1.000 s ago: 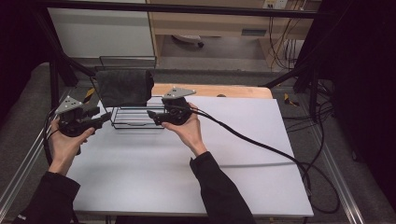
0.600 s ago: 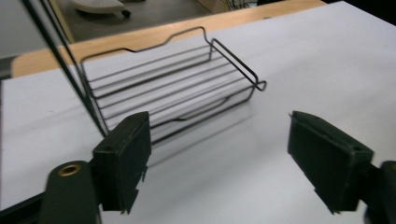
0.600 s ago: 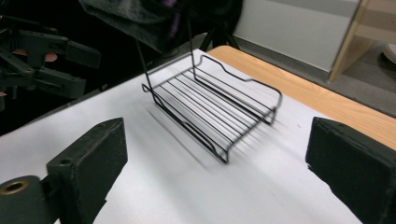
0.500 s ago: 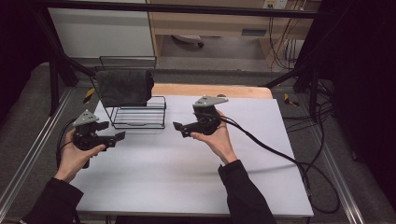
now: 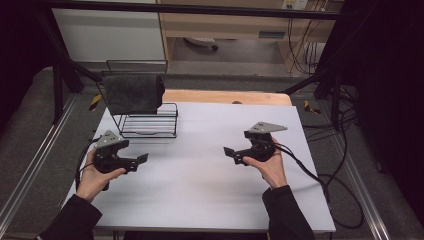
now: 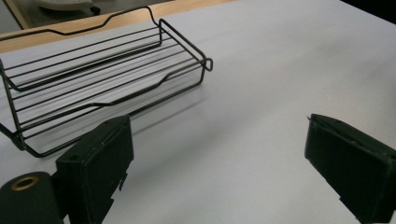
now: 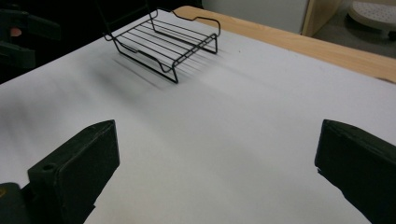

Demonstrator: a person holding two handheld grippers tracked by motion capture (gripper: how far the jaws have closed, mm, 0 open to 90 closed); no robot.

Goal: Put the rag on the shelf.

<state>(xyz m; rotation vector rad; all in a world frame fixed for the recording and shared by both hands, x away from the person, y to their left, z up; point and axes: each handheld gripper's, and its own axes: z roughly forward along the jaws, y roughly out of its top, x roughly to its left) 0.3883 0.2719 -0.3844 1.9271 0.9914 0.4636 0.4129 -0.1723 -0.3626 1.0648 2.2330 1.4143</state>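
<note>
White tabletop (image 5: 210, 200) bare except at its far left corner. Black wire rack (image 5: 150, 120) parked there, dark cloth (image 5: 134, 93) draped over its raised back rail, seemingly left hanging. Just beside the rack, left tool (image 5: 141, 159); well off to its right, right tool (image 5: 227, 151). Jaws just opened, gaping, gripping nothing.

Probably a lab: a white counter (image 5: 210, 190) inside a black metal frame (image 5: 60, 60), cables (image 5: 345, 185) trailing across grey floor, plain cabinets (image 5: 110, 30) behind.
</note>
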